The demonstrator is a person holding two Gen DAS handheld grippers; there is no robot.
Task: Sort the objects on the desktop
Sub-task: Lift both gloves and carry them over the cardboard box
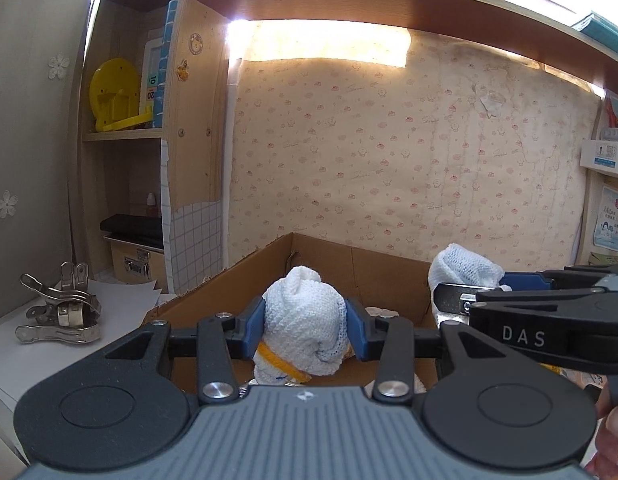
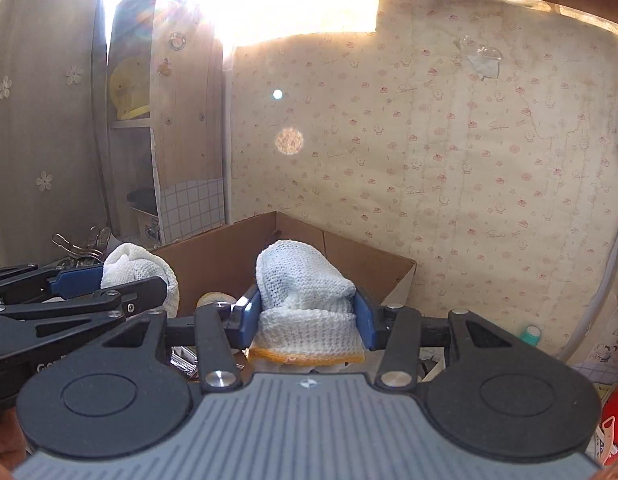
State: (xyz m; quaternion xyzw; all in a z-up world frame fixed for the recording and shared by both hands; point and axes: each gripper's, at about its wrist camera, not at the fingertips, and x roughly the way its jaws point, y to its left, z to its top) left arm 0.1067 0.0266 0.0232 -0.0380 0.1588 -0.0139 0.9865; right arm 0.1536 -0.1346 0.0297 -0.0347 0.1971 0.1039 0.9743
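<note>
My left gripper (image 1: 305, 330) is shut on a white knit glove with a yellow cuff (image 1: 305, 312) and holds it above an open cardboard box (image 1: 245, 280). My right gripper (image 2: 305, 314) is shut on a second white knit glove with a yellow cuff (image 2: 301, 284), also above the box (image 2: 229, 252). The two grippers hang side by side. The right gripper and its glove (image 1: 461, 268) show at the right of the left wrist view. The left gripper and its glove (image 2: 137, 264) show at the left of the right wrist view.
A pile of metal clips (image 1: 61, 308) lies on white paper (image 1: 121, 300) left of the box. A wooden shelf unit (image 1: 125, 132) with a yellow toy (image 1: 113, 96) stands at the back left. Wallpapered wall (image 1: 389, 152) is behind the box. Roll of tape (image 2: 215, 302) inside the box.
</note>
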